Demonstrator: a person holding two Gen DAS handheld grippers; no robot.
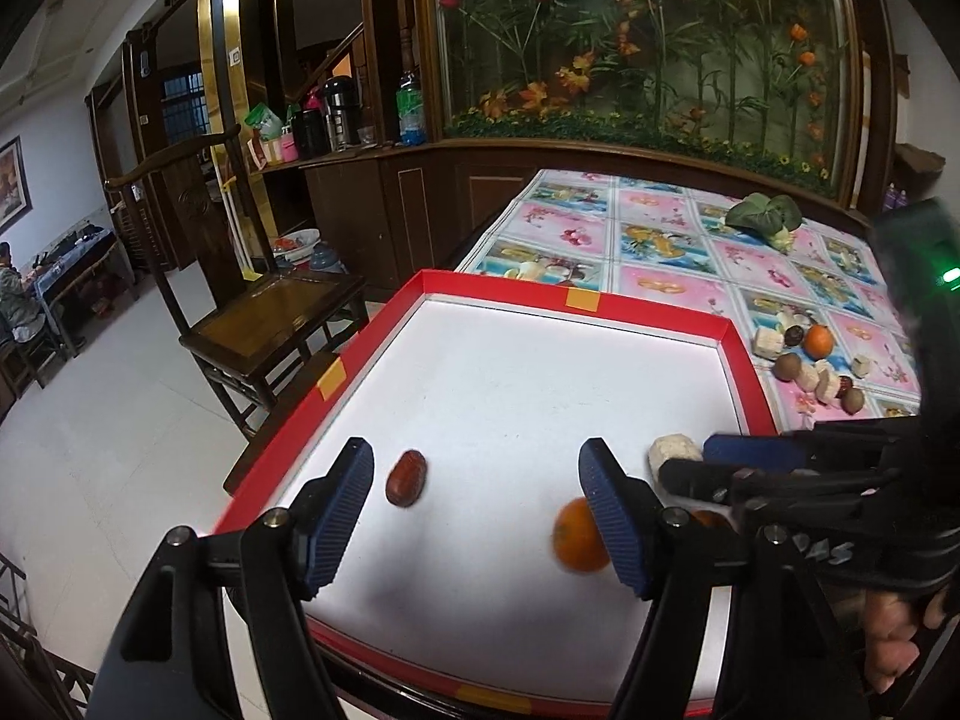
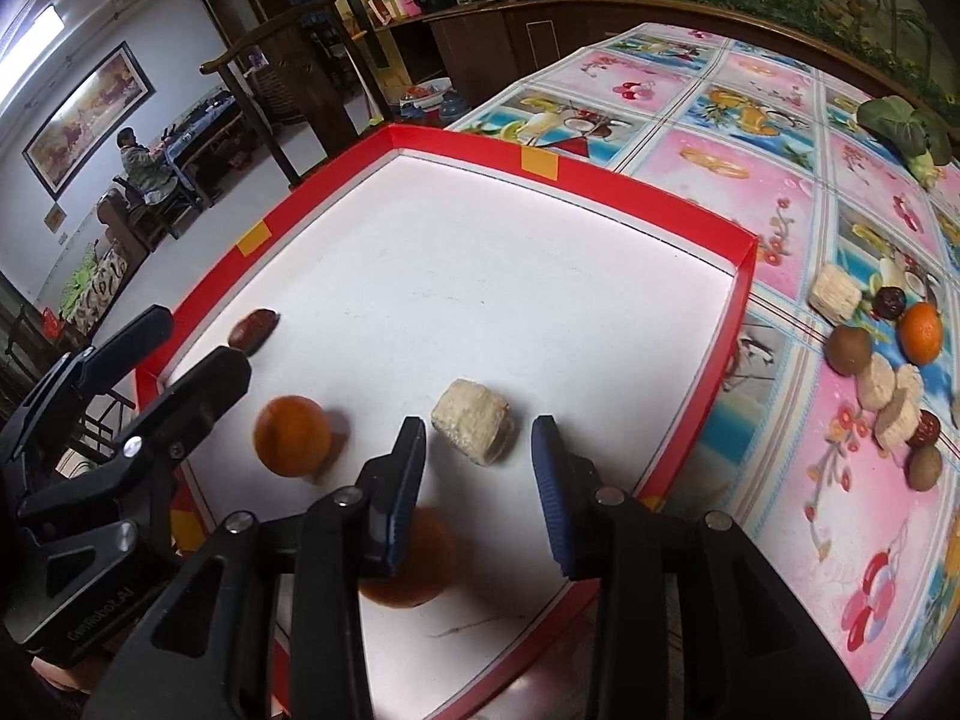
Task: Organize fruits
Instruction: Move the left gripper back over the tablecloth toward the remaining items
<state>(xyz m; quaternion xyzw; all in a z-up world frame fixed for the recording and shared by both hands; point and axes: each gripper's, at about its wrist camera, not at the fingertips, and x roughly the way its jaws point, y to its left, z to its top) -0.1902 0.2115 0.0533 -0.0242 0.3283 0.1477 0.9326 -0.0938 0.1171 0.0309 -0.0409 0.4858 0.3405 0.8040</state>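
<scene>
Left wrist view shows the left gripper (image 1: 480, 516) spread wide over the red-rimmed tray (image 1: 510, 294), an orange (image 1: 576, 537) lying loose by its right finger. The right gripper (image 2: 480, 462), jaws parted and empty, hovers just behind a pale corn chunk (image 2: 474, 429) in the tray.

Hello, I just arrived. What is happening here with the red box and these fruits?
A person works with two handheld grippers over a red-rimmed tray on a flowered tablecloth. In the tray lie a red date, two oranges, both blurred, and a pale corn piece. The left gripper is open, beside one orange and holding nothing. The right gripper is open too, just in front of the corn piece. More fruits wait on the cloth beside the tray.
</scene>
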